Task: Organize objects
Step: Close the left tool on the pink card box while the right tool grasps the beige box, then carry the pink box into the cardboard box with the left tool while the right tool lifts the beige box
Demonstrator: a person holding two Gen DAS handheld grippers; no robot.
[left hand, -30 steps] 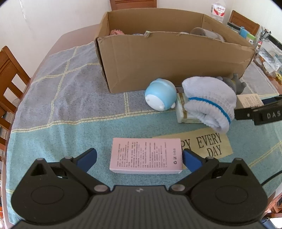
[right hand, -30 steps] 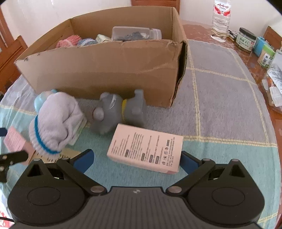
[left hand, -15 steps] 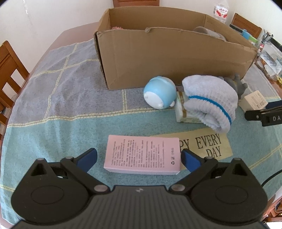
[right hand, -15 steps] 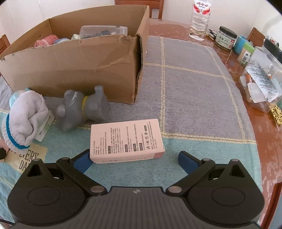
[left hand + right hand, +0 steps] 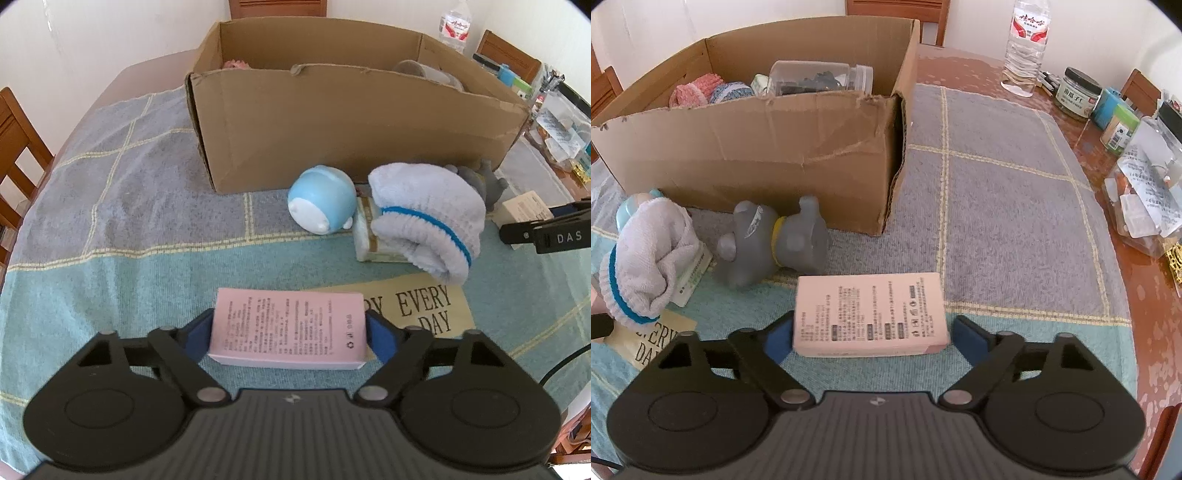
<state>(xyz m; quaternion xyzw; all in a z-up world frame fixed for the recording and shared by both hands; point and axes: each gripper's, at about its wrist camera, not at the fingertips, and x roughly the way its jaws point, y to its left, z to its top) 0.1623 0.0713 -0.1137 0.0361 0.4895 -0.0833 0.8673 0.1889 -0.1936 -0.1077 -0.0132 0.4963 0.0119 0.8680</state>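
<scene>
My left gripper (image 5: 290, 334) has narrowed since a second ago: then its blue pads stood clear on either side of the pink box (image 5: 288, 328), now its jaws are closing and both pads touch the box's short ends. The box lies flat on the cloth (image 5: 110, 229), where it was. My right gripper (image 5: 871, 338) is closing too. Its left pad meets the second pink box (image 5: 870, 314), but a small gap remains at the right pad. That box sat skewed before; now it lies square to me, just in front of the grey toy (image 5: 772, 240) and the cardboard box (image 5: 757, 155).
</scene>
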